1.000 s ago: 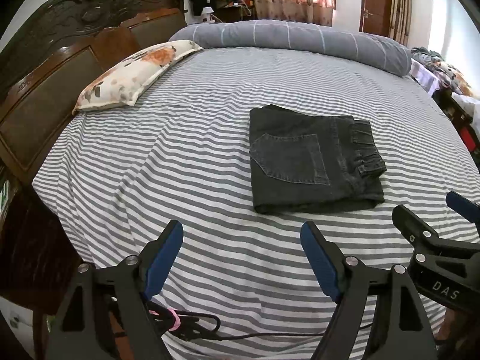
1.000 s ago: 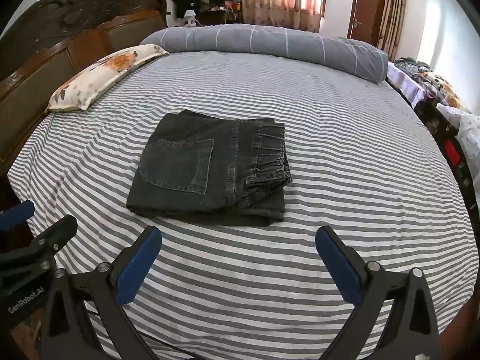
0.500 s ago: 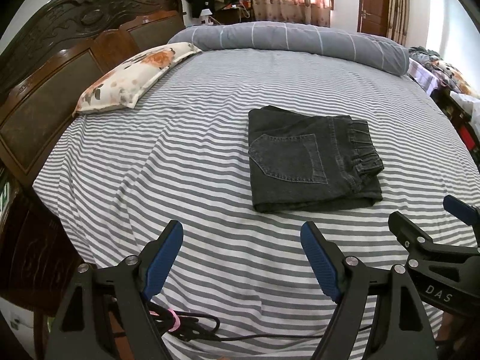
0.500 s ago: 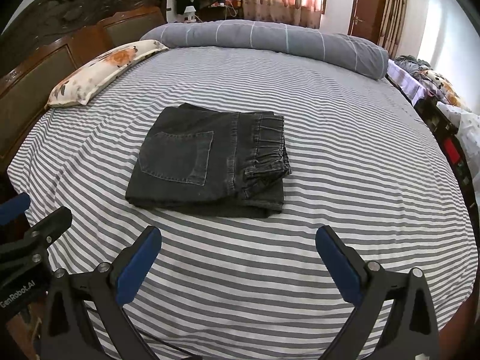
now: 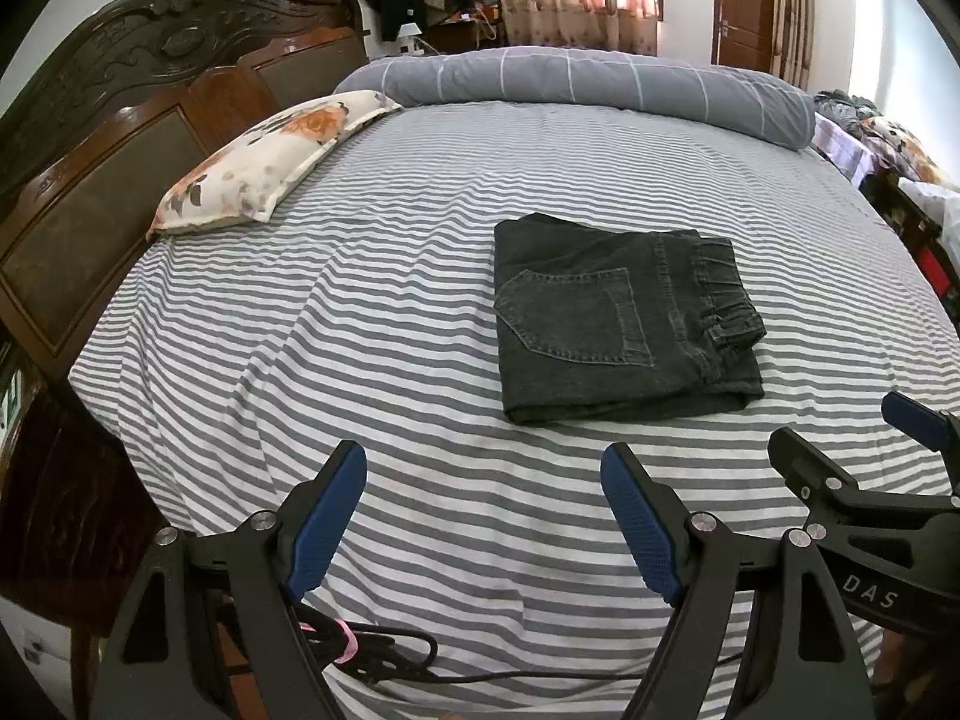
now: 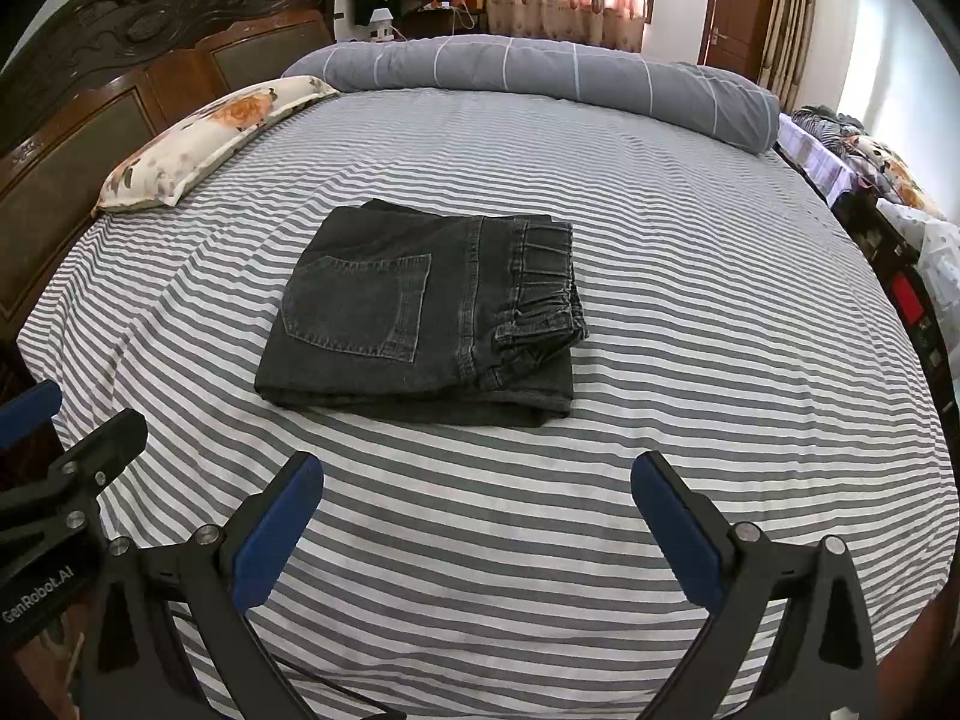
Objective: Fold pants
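**Folded pants at rest on the striped bed, both grippers held apart from them**

The black denim pants [image 6: 420,318] are seen folded into a compact rectangle on the grey-and-white striped bedsheet [image 6: 690,312]; a back pocket is turned upward and the gathered waistband is stacked along the right edge. In the right wrist view the pants are found at about 12 o'clock from the right gripper [image 6: 477,501], a band of bare sheet being left between them; the blue pads [image 6: 273,534] are spread wide, and nothing is held. In the left wrist view the pants [image 5: 618,318] are placed at about 1 o'clock from the left gripper [image 5: 483,492], whose fingers are likewise spread and empty; a black cable [image 5: 384,654] is seen looped below it. The right gripper's frame is caught at 3 o'clock in the left view, and the left gripper's frame at 9 o'clock in the right view. A floral pillow [image 6: 204,138] is laid at 10 o'clock against the carved wooden headboard [image 6: 150,42]; a rolled grey quilt [image 6: 540,81] is stretched across the far edge at 12 o'clock.
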`<state>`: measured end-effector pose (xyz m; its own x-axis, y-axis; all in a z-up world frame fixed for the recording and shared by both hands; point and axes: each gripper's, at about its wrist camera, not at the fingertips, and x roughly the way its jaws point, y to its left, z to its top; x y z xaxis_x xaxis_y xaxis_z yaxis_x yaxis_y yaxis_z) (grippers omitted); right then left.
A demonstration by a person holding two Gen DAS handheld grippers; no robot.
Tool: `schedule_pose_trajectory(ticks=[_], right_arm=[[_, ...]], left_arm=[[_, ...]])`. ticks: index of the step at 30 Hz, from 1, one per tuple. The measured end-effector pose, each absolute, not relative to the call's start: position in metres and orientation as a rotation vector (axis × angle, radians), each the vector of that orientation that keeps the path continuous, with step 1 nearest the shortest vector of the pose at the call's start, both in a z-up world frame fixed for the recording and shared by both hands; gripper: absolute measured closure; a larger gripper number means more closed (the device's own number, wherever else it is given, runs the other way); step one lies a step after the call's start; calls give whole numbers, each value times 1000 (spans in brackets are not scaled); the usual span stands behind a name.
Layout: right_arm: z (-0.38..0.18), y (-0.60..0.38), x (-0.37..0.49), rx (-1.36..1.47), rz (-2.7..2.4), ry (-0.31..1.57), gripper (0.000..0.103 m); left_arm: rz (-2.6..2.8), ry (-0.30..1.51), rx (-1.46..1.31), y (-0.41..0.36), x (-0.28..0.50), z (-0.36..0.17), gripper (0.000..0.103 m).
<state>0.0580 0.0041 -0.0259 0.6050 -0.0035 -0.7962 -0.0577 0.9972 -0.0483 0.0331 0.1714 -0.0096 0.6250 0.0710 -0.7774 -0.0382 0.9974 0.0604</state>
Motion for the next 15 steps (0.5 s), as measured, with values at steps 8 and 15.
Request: schedule_pose_trajectory(ticks=[8, 15], right_arm=[[-28, 2, 56, -67, 32, 924, 1], [-30, 0, 55, -61, 39, 931, 1]], left_arm=[[59, 886, 38, 170, 32, -10, 22], [56, 886, 39, 170, 32, -10, 22]])
